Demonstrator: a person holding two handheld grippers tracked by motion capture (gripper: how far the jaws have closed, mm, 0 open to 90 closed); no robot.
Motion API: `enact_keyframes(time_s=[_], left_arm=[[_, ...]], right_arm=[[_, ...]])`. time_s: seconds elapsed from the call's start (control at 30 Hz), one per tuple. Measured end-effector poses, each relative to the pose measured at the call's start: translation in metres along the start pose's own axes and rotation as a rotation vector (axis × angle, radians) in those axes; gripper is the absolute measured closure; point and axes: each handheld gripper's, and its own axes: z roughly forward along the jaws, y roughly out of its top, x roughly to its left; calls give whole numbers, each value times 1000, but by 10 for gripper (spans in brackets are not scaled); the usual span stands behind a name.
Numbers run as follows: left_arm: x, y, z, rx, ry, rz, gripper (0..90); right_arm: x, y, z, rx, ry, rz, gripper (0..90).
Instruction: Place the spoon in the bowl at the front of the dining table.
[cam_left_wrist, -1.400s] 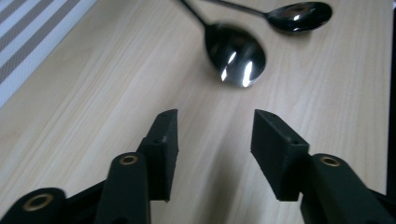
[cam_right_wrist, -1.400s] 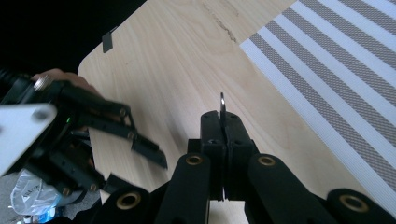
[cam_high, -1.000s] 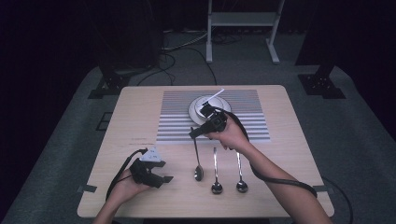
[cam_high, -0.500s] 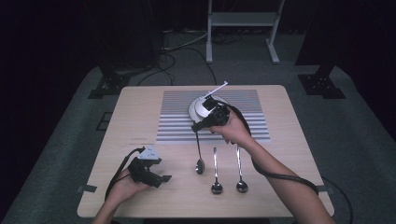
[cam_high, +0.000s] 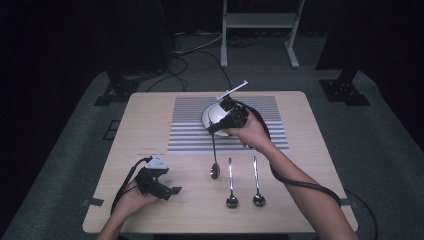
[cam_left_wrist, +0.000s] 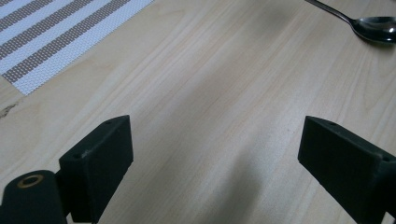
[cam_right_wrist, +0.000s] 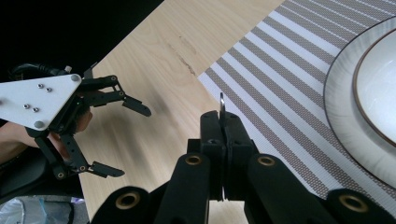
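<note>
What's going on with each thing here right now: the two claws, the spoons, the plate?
Right gripper: shut on the handle of a spoon, above the striped placemat.
Held spoon: hangs bowl down, apart from the others.
Left gripper: open, holding nothing, low over the bare table.
Two other spoons: lying side by side on the table, untouched.
Plate: on the placemat, nothing seen in it.

A plate (cam_high: 214, 115) sits on the striped mat (cam_high: 260, 130); nearer the person, two spoons (cam_high: 231, 182) lie side by side, apparently parallel.

Grey carpet (cam_high: 380, 145), dark surroundings
</note>
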Motion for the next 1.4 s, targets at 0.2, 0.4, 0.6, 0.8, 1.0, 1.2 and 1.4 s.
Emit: enact_keyframes(time_s=[0.2, 0.4, 0.6, 0.8, 1.0, 1.2, 1.4], left_arm=[[0, 0, 1, -1, 5, -3, 83], [1, 0, 0, -7, 4, -8, 83], [1, -1, 0, 1, 4, -2, 83], [1, -1, 1, 6, 6, -5, 83], [2, -1, 1, 0, 7, -8, 83], [2, -2, 1, 4, 12, -5, 83], [3, -2, 1, 3, 14, -7, 83]], right_arm=[[-4, 3, -4, -10, -11, 9, 885], [-7, 7, -9, -25, -19, 16, 885], [-13, 11, -14, -37, -31, 33, 884], [-20, 15, -17, -52, -51, 47, 884], [-25, 19, -20, -70, -59, 60, 885], [-30, 23, -24, -92, -68, 81, 884], [-36, 26, -28, -107, -79, 96, 885]])
